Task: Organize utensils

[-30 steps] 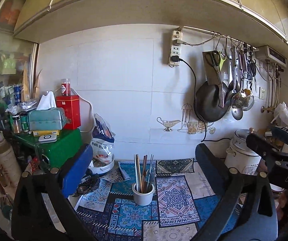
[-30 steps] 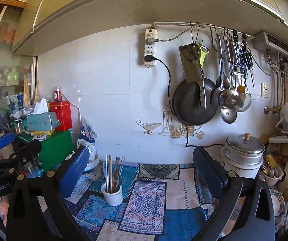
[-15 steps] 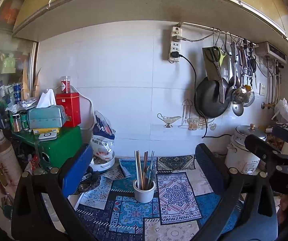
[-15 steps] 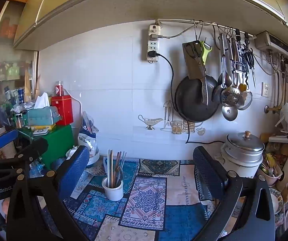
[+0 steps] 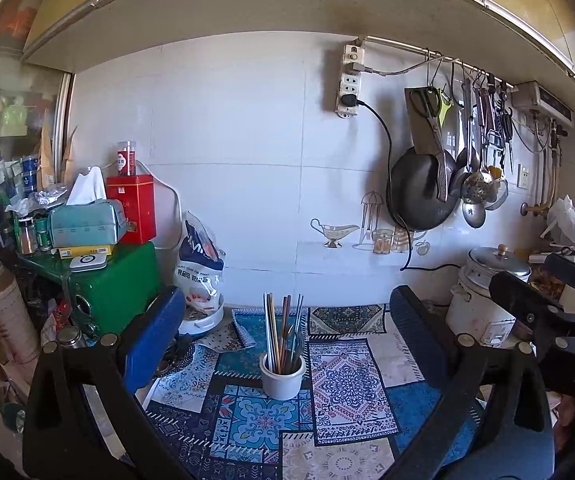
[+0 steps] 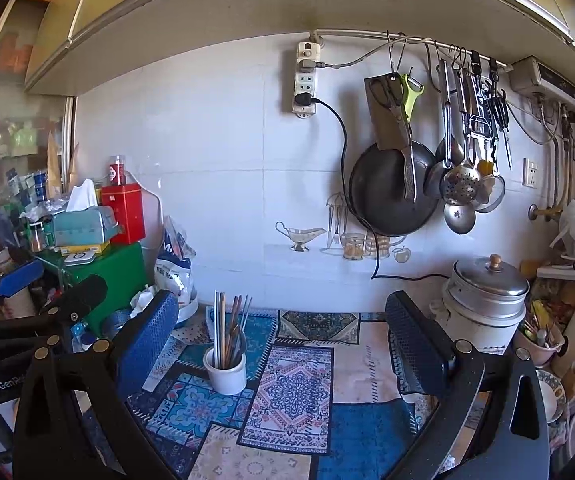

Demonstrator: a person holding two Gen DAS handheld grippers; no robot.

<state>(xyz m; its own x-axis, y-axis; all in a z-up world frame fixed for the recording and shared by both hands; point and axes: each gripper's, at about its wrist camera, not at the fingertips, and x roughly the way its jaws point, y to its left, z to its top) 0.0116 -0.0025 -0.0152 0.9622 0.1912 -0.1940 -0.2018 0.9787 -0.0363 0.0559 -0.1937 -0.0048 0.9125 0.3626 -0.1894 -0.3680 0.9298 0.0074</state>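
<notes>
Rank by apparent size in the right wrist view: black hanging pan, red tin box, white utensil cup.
1. Black hanging pan, clearly largest.
2. Red tin box.
3. White utensil cup, slightly smaller, though it stands nearer the camera.

Black gripper (image 5: 283, 332) frames, blue pads, brass screws.

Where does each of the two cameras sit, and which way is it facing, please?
Left wrist: on the left gripper, facing the tiled wall; the right gripper shows at right.
Right wrist: on the right gripper, facing the same wall; the left gripper shows at left.
Shared: white cup of chopsticks, hanging black pan.
</notes>
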